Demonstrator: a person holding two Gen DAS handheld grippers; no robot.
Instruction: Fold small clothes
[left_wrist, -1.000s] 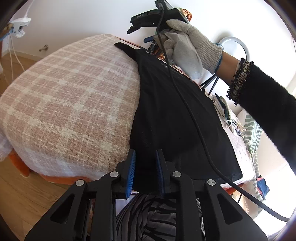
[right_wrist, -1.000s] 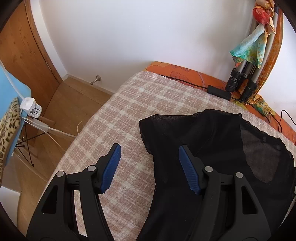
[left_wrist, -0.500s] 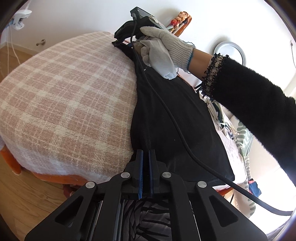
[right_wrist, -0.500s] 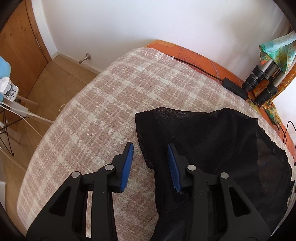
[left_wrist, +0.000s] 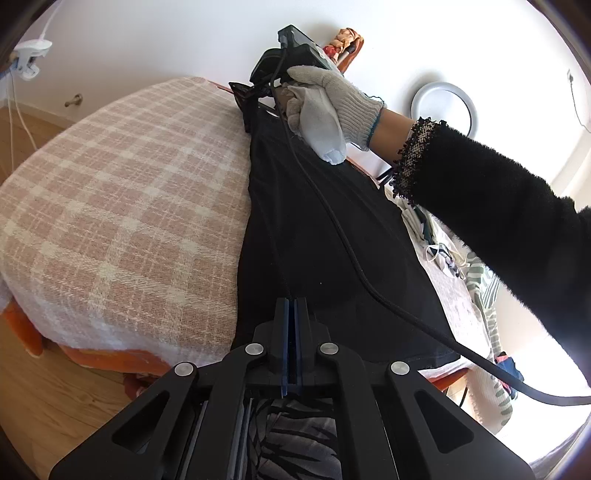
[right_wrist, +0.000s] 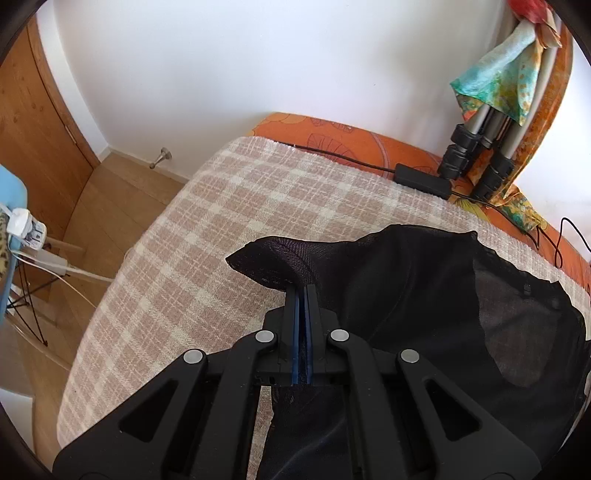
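Note:
A black sheer top (left_wrist: 332, 236) lies lengthwise on a pink plaid blanket (left_wrist: 122, 206). My left gripper (left_wrist: 291, 306) is shut on the garment's near hem edge. My right gripper (right_wrist: 304, 291) is shut on the top's sleeve (right_wrist: 273, 264) at the far end, lifting it off the blanket (right_wrist: 207, 229). In the left wrist view the right gripper (left_wrist: 266, 92) shows at the top, held by a gloved hand (left_wrist: 325, 103), its cable trailing over the garment.
An orange mattress (right_wrist: 351, 144) edge, a black power adapter (right_wrist: 421, 181) and tripod legs (right_wrist: 476, 155) stand by the wall. More clothes (left_wrist: 461, 266) lie at the right of the bed. Wooden floor (right_wrist: 110, 192) lies to the left.
Both grippers closed from open: the left onto the near hem, the right onto the sleeve, which is now raised off the blanket.

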